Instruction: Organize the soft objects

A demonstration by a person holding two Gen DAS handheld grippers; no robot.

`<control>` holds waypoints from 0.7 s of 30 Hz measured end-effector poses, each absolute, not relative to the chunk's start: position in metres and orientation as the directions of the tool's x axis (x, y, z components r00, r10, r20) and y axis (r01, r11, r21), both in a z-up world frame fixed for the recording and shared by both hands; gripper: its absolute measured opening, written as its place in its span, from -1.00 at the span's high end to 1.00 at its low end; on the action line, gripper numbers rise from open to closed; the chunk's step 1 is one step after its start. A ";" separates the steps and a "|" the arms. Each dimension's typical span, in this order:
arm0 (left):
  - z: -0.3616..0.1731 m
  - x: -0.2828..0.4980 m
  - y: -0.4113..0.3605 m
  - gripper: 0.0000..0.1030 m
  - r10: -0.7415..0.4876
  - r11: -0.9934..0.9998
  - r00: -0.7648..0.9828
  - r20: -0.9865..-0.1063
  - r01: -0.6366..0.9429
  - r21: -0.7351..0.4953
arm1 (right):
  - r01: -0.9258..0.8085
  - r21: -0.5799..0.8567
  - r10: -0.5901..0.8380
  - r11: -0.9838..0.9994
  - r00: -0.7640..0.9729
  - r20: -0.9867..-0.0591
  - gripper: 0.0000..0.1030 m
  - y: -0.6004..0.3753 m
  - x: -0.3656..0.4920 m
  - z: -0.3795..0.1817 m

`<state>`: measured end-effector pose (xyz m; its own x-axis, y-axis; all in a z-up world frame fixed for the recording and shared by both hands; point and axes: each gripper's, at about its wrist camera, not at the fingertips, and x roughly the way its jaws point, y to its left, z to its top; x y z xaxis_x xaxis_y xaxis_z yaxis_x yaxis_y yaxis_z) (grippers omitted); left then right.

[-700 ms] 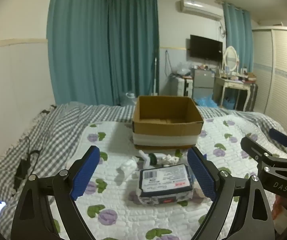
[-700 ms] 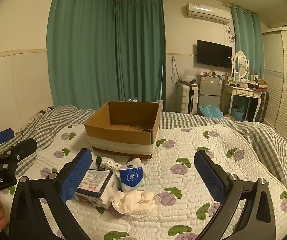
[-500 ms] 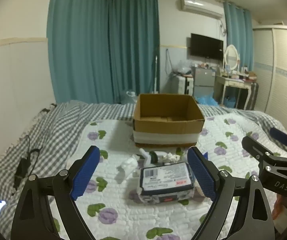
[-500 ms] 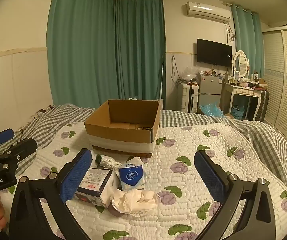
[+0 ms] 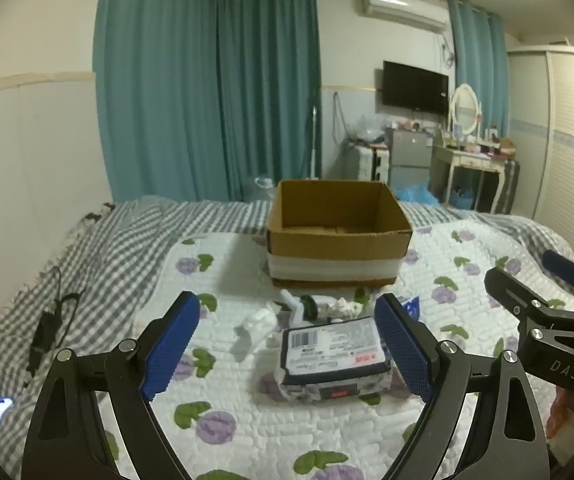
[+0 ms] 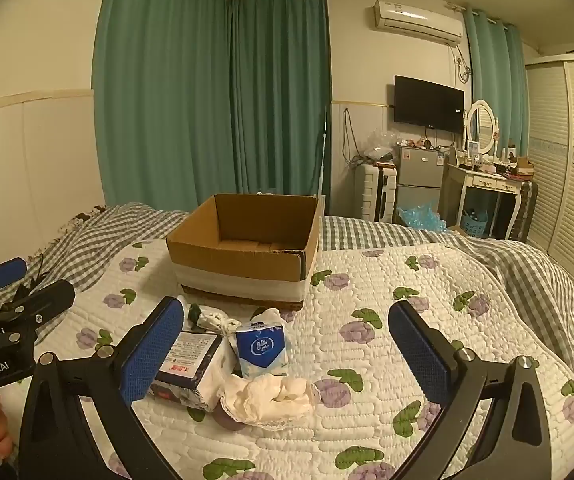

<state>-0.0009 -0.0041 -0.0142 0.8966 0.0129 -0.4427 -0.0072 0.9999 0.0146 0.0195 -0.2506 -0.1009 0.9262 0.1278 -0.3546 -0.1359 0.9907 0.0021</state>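
An open cardboard box (image 5: 337, 236) (image 6: 247, 252) stands on the quilted bed, empty as far as I can see. In front of it lies a pile of soft things: a dark wet-wipes pack (image 5: 333, 354) (image 6: 189, 364), a small blue tissue pack (image 6: 261, 348), crumpled white cloth (image 6: 271, 398), and small white and green items (image 5: 307, 306). My left gripper (image 5: 287, 344) is open, hovering just short of the wipes pack. My right gripper (image 6: 287, 354) is open above the pile's right side. Each gripper shows in the other's view, the right gripper (image 5: 543, 316) and the left gripper (image 6: 11, 300).
The bed has a floral quilt (image 6: 387, 320) over a grey checked blanket (image 5: 87, 264). A black cable and charger (image 5: 47, 328) lie at the left. Curtains, a dressing table (image 6: 487, 184), fridge and wardrobe stand beyond the bed.
Both views have shifted very slightly; the box and pile sit a touch differently in frame. Both grippers stay open and nothing has been picked up.
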 end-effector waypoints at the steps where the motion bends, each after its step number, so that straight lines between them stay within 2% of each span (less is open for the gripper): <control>1: -0.014 0.000 -0.003 -0.76 0.012 1.000 0.896 -0.445 -0.007 0.015 | -0.136 0.002 0.128 0.991 0.926 -0.355 -1.00 -0.251 0.019 -0.101; 21: -0.016 0.000 -0.005 -0.76 0.009 1.000 0.889 -0.459 0.000 0.019 | -0.138 0.003 0.130 0.990 0.925 -0.358 -1.00 -0.251 0.020 -0.102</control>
